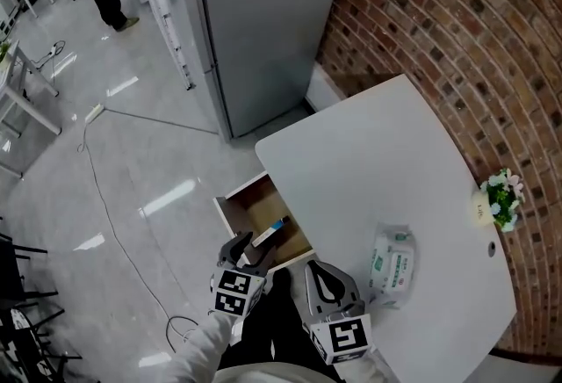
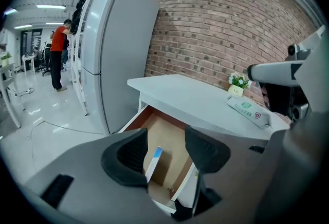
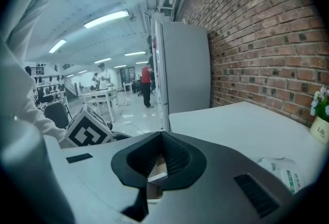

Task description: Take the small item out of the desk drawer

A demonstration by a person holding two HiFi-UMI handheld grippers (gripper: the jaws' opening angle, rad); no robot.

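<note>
The left gripper (image 1: 246, 242) hovers above the front edge of the open drawer (image 1: 226, 213), with its jaws spread wide and nothing between them. In the left gripper view the gap frames a small white box with a blue end (image 2: 153, 162), which lies lower down inside the drawer. The right gripper (image 1: 327, 271) is held just beside the left one, over the near edge of the desk (image 1: 369, 162). Its jaws are pressed together on nothing.

With the drawer already pulled out and the box untouched, the step in hand looks like the reach. The next move probably calls for lowering the left gripper into the drawer, setting its jaws across the box's narrow thickness, and then closing and lifting clear of the drawer walls. The box seems to stand tilted on a long edge, so it may tip if one jaw touches first.

The box sits near the drawer's front, towards the side nearest the right gripper. Nothing else shows on the brown floor, though the back of the drawer runs hidden under the desk top.

A pack of wet wipes (image 1: 391, 263) lies on the desk towards its near edge. A small pot of flowers (image 1: 502, 197) stands at the edge against the brick wall (image 1: 439, 21).
</note>
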